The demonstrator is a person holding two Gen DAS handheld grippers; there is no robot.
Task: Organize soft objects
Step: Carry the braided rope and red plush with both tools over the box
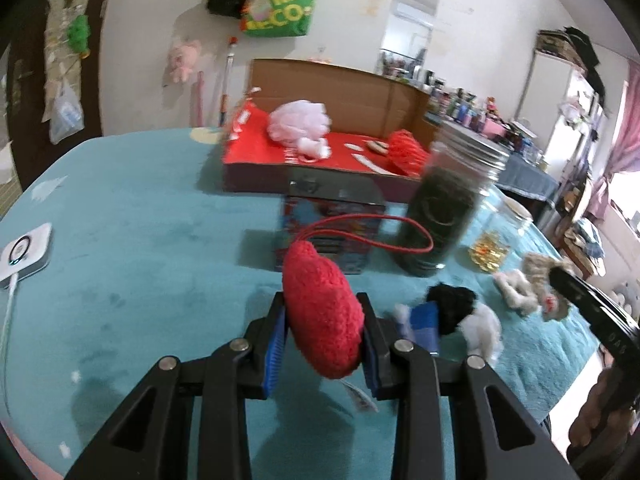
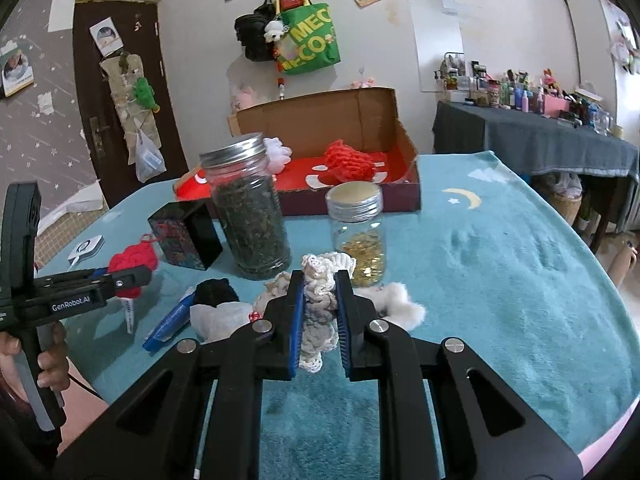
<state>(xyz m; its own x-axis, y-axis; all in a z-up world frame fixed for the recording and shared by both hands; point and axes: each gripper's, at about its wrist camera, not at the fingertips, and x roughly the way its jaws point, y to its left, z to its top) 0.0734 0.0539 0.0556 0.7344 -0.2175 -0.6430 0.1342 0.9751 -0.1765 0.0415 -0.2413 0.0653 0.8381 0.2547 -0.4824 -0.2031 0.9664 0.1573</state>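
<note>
Teal plush cloth [image 2: 500, 280]; left gripper [image 1: 324, 328] pinches fuzzy red heart [image 1: 324, 320].

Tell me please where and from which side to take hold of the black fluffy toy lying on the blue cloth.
Grip the black fluffy toy across its rounded top, coming from above: it lies low on the blue cloth with the white plush crowding its near side.

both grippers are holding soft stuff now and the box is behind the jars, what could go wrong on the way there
1. The tall jar of dark leaves and the smaller jar stand between the grippers and the cardboard box; a low carry could knock one over.
2. The red cord trailing from the red knitted heart in the left gripper may snag the jar or the dark tin.
3. The cream crochet piece hangs loosely below the right gripper and might slip.
</note>
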